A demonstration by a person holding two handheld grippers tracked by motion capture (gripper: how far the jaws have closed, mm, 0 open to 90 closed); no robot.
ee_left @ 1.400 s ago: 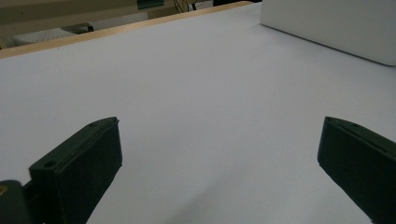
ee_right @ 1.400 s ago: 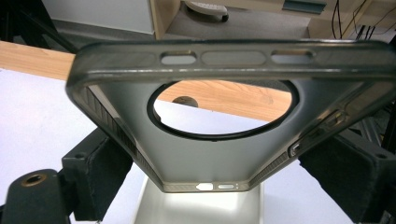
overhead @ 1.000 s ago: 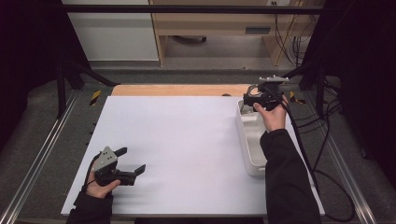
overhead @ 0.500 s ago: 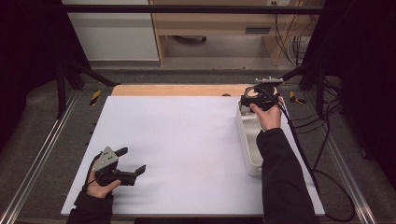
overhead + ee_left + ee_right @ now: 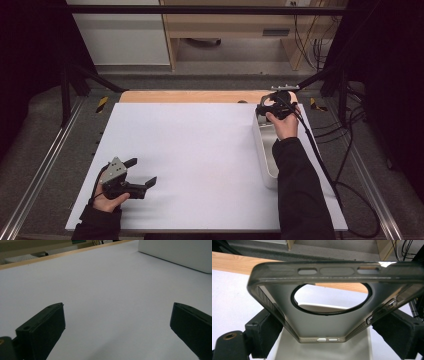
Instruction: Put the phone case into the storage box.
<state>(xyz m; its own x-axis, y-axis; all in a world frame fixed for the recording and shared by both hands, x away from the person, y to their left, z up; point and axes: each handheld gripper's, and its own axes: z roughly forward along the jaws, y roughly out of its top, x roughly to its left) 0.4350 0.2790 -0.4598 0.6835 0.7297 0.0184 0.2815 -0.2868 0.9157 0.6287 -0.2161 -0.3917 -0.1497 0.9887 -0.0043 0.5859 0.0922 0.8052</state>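
Note:
My right gripper (image 5: pixel 268 106) is at the table's far right, over the far end of a long white tray (image 5: pixel 263 150). It is shut on a translucent grey phone case (image 5: pixel 324 322) with a large round camera hole. In the right gripper view the jaws press the case's two long sides, and the case is held flat above the tray (image 5: pixel 287 347). My left gripper (image 5: pixel 142 171) rests low at the front left of the white table top (image 5: pixel 200 150). It is open, and in the left gripper view my left gripper (image 5: pixel 117 327) has bare table between its jaws.
The tray's side wall (image 5: pixel 175 252) lies far off in the left gripper view. A wooden strip (image 5: pixel 200 96) runs along the table's far edge. Cables (image 5: pixel 340 170) trail off the right side of the table.
The right gripper, with the case in it, has drifted slightly to the left over the tray's far end. The left gripper has not moved.

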